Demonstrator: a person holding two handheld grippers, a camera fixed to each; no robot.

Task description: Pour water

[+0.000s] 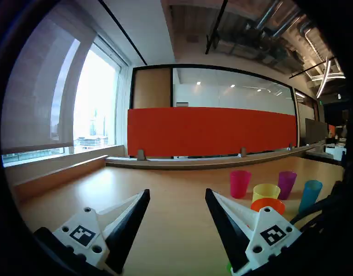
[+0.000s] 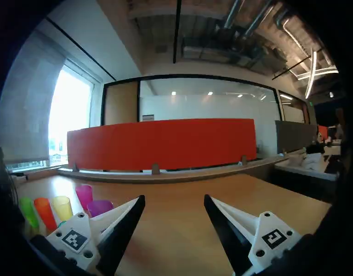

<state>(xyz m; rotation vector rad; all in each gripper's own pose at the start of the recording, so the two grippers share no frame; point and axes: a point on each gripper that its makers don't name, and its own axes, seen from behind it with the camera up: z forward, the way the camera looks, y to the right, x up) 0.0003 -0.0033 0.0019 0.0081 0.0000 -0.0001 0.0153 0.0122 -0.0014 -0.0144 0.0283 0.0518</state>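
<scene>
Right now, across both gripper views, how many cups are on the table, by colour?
pink cup: 1
yellow cup: 1
purple cup: 1
blue cup: 1
orange cup: 1
green cup: 1
Total: 6 cups

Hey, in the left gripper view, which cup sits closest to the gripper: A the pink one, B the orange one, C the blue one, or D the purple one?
B: the orange cup sits lowest in the view, right behind a finger of the open left gripper, with the yellow cup behind it.
</scene>
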